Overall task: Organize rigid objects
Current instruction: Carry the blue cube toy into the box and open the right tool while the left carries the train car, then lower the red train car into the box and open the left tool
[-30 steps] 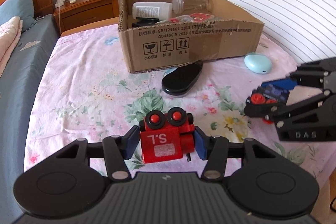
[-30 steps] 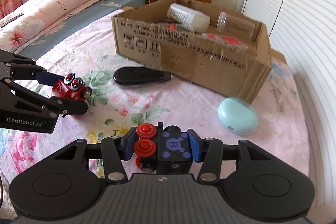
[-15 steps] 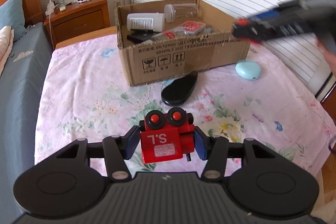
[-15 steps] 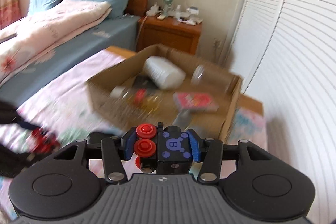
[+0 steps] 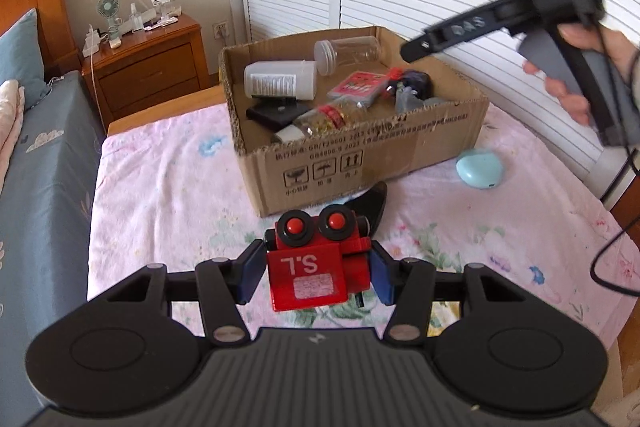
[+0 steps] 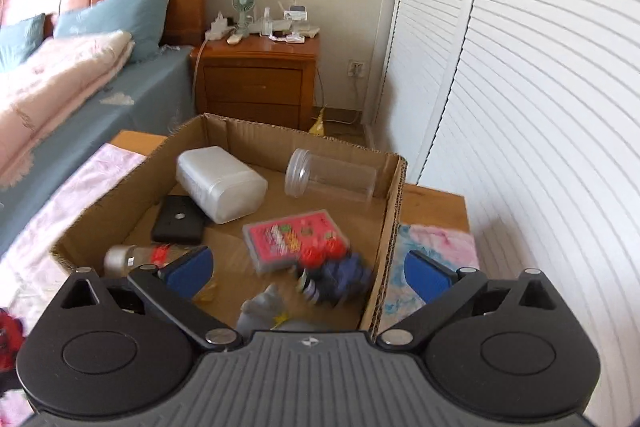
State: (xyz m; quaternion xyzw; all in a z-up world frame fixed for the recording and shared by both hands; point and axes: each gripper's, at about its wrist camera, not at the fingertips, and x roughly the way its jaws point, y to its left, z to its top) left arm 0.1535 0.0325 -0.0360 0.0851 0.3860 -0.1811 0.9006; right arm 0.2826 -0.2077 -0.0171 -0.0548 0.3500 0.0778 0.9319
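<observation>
My left gripper (image 5: 316, 273) is shut on a red toy robot block (image 5: 308, 275) with two red knobs, held above the flowered bedspread in front of the cardboard box (image 5: 360, 159). My right gripper (image 6: 308, 271) hangs over the box's right end (image 6: 394, 211) and its jaws are opening, blue pads (image 6: 188, 267) wide apart. Below them a dark blue toy block with red wheels (image 6: 336, 275) shows blurred inside the box, touching neither pad. The left wrist view shows that toy (image 5: 412, 81) in the box and the right gripper (image 5: 416, 47) above it in a person's hand.
The box also holds a white jar (image 6: 220, 183), a clear jar (image 6: 332, 179), a pink card pack (image 6: 296, 239), a black case (image 6: 180, 219) and a small bottle (image 6: 152, 255). A teal oval case (image 5: 480, 169) and a black oval case (image 5: 368, 205) lie by the box. A nightstand (image 5: 148, 67) stands behind.
The right gripper carried the blue toy from the bedspread up over the box and opened, and the toy dropped in. The left gripper rose a little with the red toy.
</observation>
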